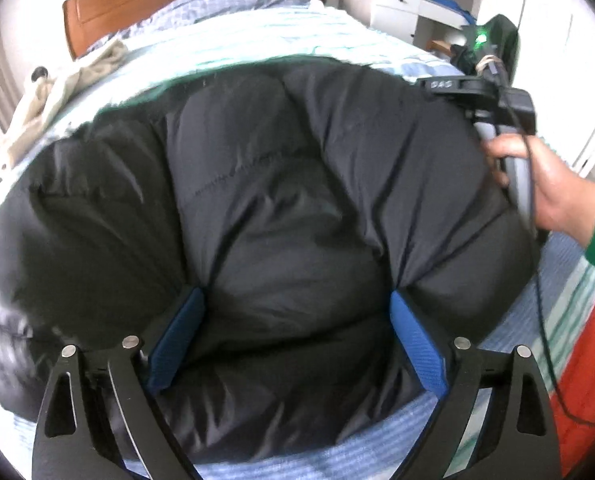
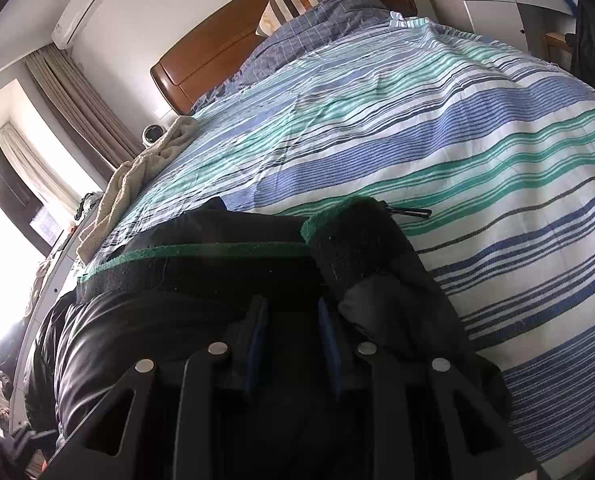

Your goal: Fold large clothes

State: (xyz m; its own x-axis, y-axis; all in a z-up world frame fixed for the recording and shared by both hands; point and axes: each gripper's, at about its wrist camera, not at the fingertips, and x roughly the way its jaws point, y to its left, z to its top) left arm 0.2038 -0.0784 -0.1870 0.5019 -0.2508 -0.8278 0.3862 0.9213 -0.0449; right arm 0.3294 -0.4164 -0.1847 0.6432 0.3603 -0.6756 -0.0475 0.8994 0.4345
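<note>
A large black puffer jacket (image 1: 265, 200) lies bunched on the striped bedspread (image 1: 257, 36). My left gripper (image 1: 297, 300) is wide open, its blue pads (image 1: 177, 336) pressed against the jacket's near edge with padded fabric bulging between them. In the right wrist view the jacket (image 2: 177, 320) shows its knit collar with a green rim (image 2: 217, 250). My right gripper (image 2: 293, 308) has its blue pads (image 2: 329, 344) close together with black jacket fabric between them. The right gripper's body and the hand holding it (image 1: 537, 176) show at the jacket's right edge.
A beige towel (image 2: 137, 184) lies at the bed's left edge. A wooden headboard (image 2: 257, 36) and pillows are at the far end. A white cabinet (image 2: 493, 4) stands at the back right. A zipper pull (image 2: 409, 212) lies on the bedspread (image 2: 477, 152). Something red (image 1: 589, 360) is beside the bed.
</note>
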